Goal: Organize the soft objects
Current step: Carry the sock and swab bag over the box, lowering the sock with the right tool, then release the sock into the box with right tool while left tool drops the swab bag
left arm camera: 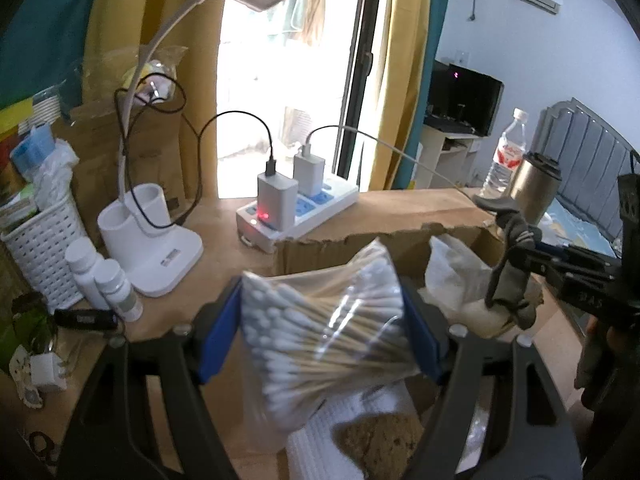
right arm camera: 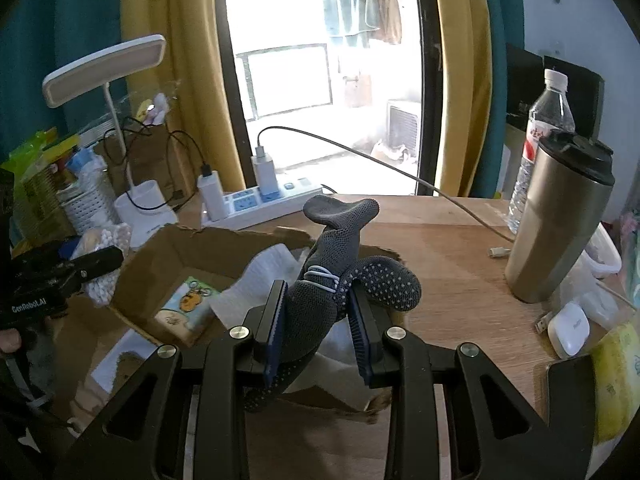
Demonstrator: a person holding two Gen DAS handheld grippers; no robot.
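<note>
My left gripper (left arm camera: 320, 332) is shut on a clear bag of cotton swabs (left arm camera: 324, 328) and holds it over the open cardboard box (left arm camera: 360, 242). In the right wrist view it shows at the far left (right arm camera: 100, 258) with the bag (right arm camera: 106, 240). My right gripper (right arm camera: 318, 320) is shut on a bundle of grey dotted socks (right arm camera: 340, 268) above the box (right arm camera: 160, 264). In the left wrist view it shows at the right (left arm camera: 516, 258) with the socks (left arm camera: 512, 280). Inside the box lie white tissue (right arm camera: 260, 276), a cartoon packet (right arm camera: 188, 304) and a brown sponge (left arm camera: 380, 444).
A power strip with chargers (left arm camera: 296, 208), a white lamp base (left arm camera: 148, 240), a white basket (left arm camera: 40, 248) and small white bottles (left arm camera: 100, 276) stand left of the box. A steel tumbler (right arm camera: 560, 220), a water bottle (right arm camera: 544, 128) and an earbud case (right arm camera: 568, 328) stand to the right.
</note>
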